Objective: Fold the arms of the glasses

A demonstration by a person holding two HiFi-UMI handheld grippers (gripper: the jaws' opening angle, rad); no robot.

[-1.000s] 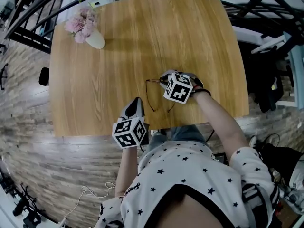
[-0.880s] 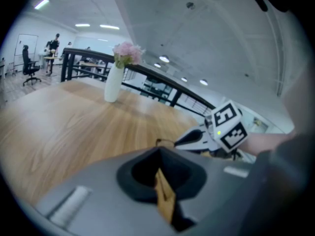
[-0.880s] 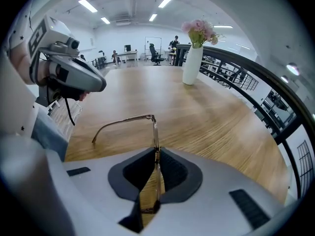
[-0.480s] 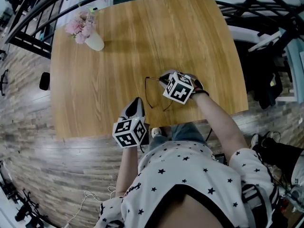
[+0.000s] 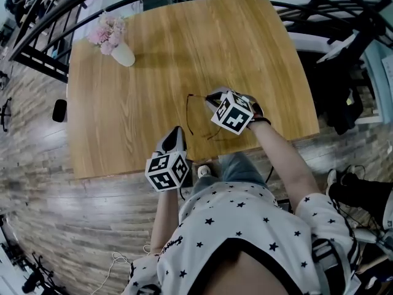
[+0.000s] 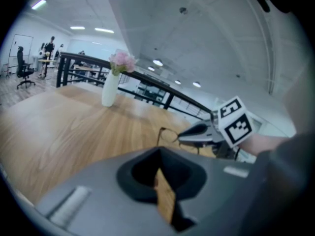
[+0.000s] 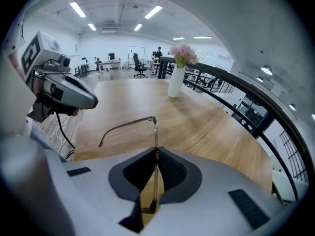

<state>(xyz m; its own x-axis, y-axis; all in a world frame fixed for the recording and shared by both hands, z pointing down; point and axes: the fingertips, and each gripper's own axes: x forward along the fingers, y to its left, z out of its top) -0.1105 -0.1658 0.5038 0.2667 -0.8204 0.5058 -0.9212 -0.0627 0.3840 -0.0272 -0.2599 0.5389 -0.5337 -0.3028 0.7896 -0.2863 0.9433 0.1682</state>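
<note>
Glasses (image 7: 155, 132) edge-on inside right claw (image 7: 156, 157)

Seen from the head view, the table (image 5: 184, 48) fills the upper middle, with floor (image 5: 37, 165) around its left and near sides. A vase (image 5: 123, 53) stands on the table's far-left corner, at 10 o'clock from the table's middle. The glasses (image 7: 155, 132) are over the near part of the table, at 6 o'clock from its middle, their frame between the jaws of the right claw (image 5: 209, 98), which is just beside them at 3 o'clock. The left claw (image 5: 177, 131) is at 7 o'clock from the glasses, apart from them, by the near edge. A railing (image 5: 55, 5) runs behind the table, from 9 through 12 o'clock.
</note>
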